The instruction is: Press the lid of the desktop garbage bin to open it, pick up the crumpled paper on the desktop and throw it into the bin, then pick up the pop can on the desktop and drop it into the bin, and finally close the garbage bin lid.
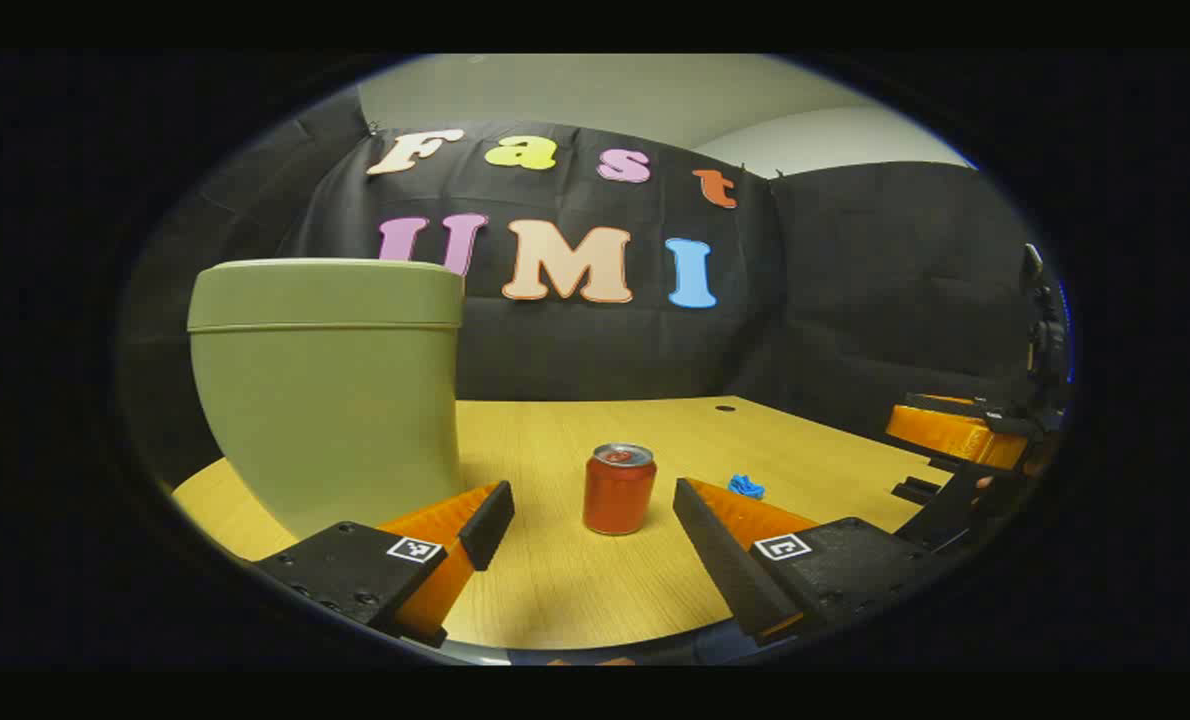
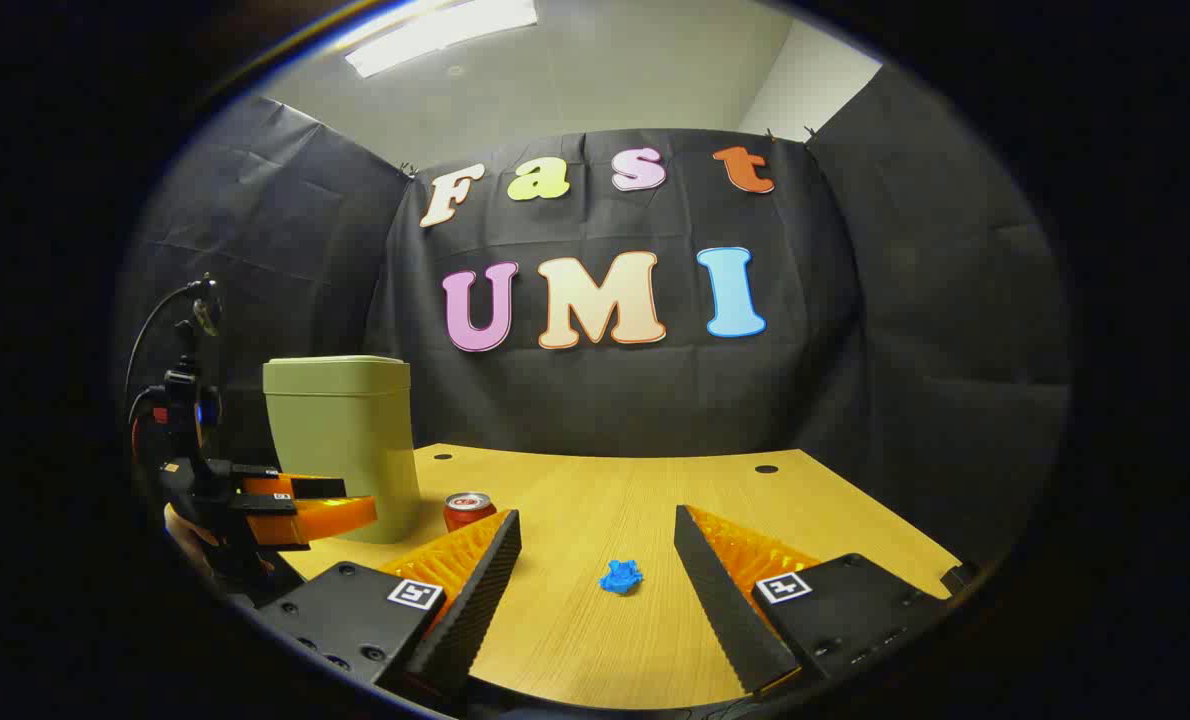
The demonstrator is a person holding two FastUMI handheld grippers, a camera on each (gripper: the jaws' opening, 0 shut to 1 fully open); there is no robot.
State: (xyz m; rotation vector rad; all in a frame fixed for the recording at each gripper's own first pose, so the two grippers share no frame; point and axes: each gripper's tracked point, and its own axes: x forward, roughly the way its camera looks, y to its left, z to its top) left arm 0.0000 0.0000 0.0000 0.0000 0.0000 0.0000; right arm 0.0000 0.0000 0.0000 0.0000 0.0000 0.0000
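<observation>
One cylindrical metal pop can (image 1: 619, 489), seemingly crumpled blue paper (image 2: 620, 577)

— Where do we find the tall pale green plastic garbage bin (image 1: 330, 390) in the left gripper view?

— We see it on the light wooden desktop (image 1: 575, 590), at the left, with the lid on it. The red metal pop can (image 1: 619, 489) stands upright to its right, apart from it and between the fingers of the left gripper (image 1: 591, 515), farther off.

— And the small blue crumpled paper (image 1: 747, 487)?

— It lies right of the can, well apart.

— What do we have in the right gripper view?

— The paper (image 2: 620, 577) lies between the fingers of the right gripper (image 2: 595, 535). The can (image 2: 469, 510) is behind the left finger, just beside the bin (image 2: 340, 440). The left gripper (image 2: 355, 500) is before the bin.
</observation>
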